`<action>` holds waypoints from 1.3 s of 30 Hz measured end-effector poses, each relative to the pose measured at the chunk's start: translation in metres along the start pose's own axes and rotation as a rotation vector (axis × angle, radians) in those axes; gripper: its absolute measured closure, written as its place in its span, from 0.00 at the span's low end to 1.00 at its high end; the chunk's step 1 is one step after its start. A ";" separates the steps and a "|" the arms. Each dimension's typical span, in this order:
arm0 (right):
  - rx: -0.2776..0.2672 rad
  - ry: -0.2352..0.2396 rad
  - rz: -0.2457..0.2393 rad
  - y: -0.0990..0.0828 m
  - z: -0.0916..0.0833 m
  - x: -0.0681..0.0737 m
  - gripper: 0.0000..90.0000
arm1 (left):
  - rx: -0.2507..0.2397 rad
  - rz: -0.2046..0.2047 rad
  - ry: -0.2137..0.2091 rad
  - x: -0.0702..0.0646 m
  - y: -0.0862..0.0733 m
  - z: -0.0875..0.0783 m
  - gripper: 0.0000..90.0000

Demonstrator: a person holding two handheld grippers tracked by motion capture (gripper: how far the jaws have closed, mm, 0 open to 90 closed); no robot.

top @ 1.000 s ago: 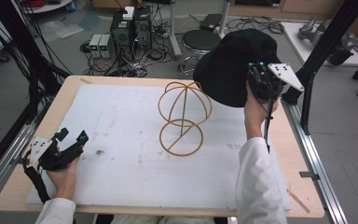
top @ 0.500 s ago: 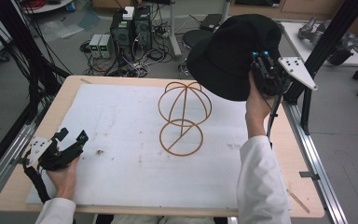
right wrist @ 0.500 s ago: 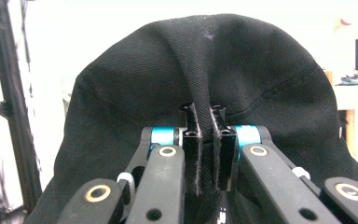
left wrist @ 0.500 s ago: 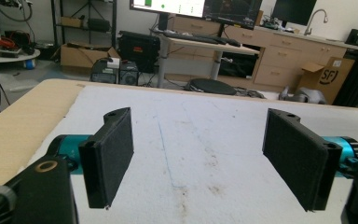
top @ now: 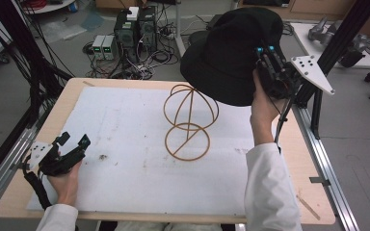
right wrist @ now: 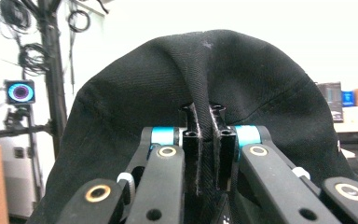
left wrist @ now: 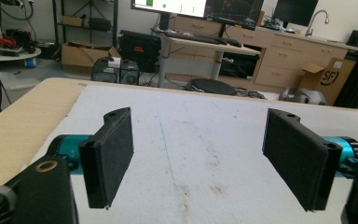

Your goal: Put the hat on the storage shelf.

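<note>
High view: at upper right, the right gripper (top: 270, 65) pinches the brim of a black hat (top: 226, 53), held in the air above the wire stand (top: 189, 120) at the centre of the counter (top: 125, 139). At lower left, the left gripper (top: 72, 143) rests with jaws wide apart.

Left gripper view: its pads (left wrist: 112, 154) stand wide over the white mat (left wrist: 196, 154).

Right gripper view: the jaws clamp a fold of hat (right wrist: 205, 93) at centre.

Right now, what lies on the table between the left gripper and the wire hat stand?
Nothing but bare white mat, lightly stained, separates the left gripper from the wire hat stand in the high view.
</note>
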State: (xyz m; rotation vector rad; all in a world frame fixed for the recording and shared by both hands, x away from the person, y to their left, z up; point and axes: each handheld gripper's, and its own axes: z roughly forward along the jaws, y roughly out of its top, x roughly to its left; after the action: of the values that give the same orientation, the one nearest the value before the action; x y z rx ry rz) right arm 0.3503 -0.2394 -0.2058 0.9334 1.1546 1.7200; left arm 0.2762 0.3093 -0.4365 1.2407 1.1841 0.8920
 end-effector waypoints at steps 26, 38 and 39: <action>0.050 0.231 0.041 -0.012 0.001 0.052 0.96 | 0.001 -0.009 -0.006 0.001 0.000 0.000 0.28; 0.120 0.243 0.060 -0.041 -0.002 0.057 0.96 | 0.000 -0.008 -0.003 0.002 0.000 -0.001 0.28; 0.127 0.243 0.060 -0.044 -0.002 0.057 0.96 | -0.001 -0.008 -0.004 0.002 0.000 -0.001 0.28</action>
State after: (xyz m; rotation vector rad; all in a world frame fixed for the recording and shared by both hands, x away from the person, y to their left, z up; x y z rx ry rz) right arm 0.3374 -0.1781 -0.2409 0.8586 1.4200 1.8646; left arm 0.2759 0.3115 -0.4366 1.2359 1.1852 0.8839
